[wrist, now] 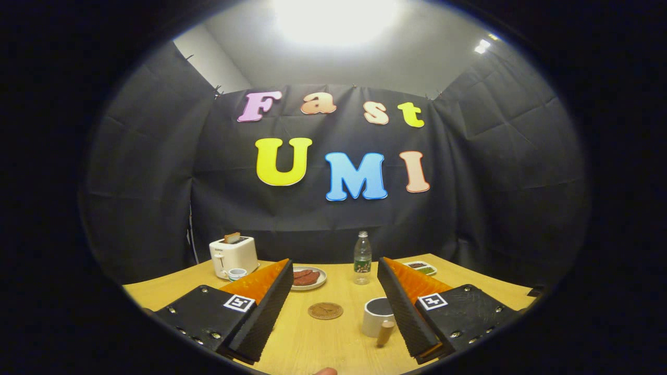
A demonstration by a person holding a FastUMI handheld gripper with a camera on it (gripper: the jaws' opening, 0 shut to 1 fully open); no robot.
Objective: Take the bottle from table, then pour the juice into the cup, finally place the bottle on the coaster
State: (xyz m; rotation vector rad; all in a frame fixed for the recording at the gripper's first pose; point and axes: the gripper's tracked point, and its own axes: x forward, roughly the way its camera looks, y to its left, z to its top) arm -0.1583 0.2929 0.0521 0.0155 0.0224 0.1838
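Clear plastic with a dark label band, the bottle (pixel 362 258) stands upright toward the far side of the wooden table (pixel 312 344), beyond the fingertips and roughly in line with the gap between them. The gripper (pixel 333 268) is spread wide and holds nothing; its two fingers frame the middle of the table. Between them, nearer than the bottle, lies the round brown coaster (pixel 325 311), and just beside the right finger stands the white cup (pixel 377 316), its handle turned toward the camera. A plate (pixel 308 277) with dark pieces of food sits to the left of the bottle, a white toaster (pixel 233 254) farther left, and a small dish (pixel 422 267) off to the right. The step in hand looks like the reach for the bottle, not yet begun in earnest. To do it well, the person would likely carry the gripper forward above the cup and coaster, so neither gets knocked, keep the fingers wide until the bottle sits squarely between them, and close on its body around the label rather than the narrow neck, which should give a steadier hold for the later pour.
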